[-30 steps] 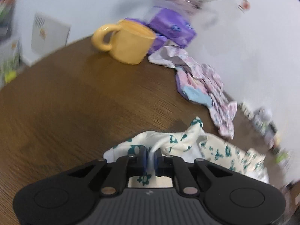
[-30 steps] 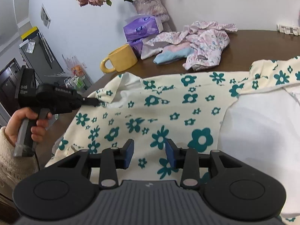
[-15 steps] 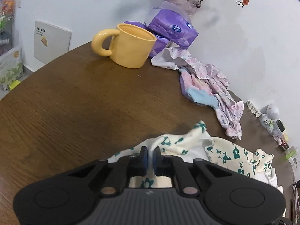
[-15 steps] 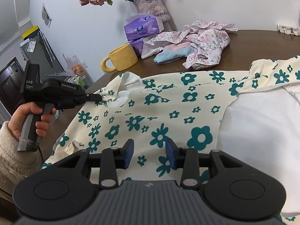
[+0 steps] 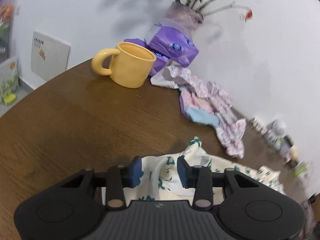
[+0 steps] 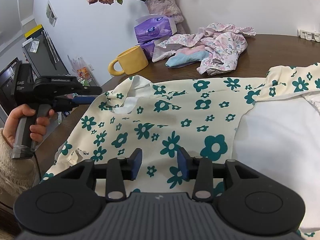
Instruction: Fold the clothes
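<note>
Right now the cream cotton top printed with teal flowers [image 6: 160, 120] is lying spread across the dark brown wooden table [image 5: 80, 120], its white lining showing at the right side of the right wrist view. The left gripper [image 5: 160, 170] is sitting with its 2 blue-padded fingers [image 5: 136, 172] parted, a raised fold of the garment's corner standing between them without being pinched. From the right wrist view the same left gripper [image 6: 90, 98] is pointing at the garment's upper left corner, gripped by a hand [image 6: 24, 124] in a fuzzy cream sleeve [image 6: 12, 172]. The right gripper [image 6: 160, 166] is hovering low over the near edge of the floral fabric, its 2 fingers also spread apart and holding nothing.

Beyond the garment, a yellow ceramic mug [image 6: 130, 63] is standing upright near the table's far edge. Just behind it, 2 purple tissue packs [image 6: 154, 30] are stacked, one on the other, beside a mauve textured vase of dried pink flowers [image 6: 164, 6]. A crumpled heap of pink floral and pale blue clothes [image 6: 210, 50] is resting to the right of the mug, well apart from the cream top.
</note>
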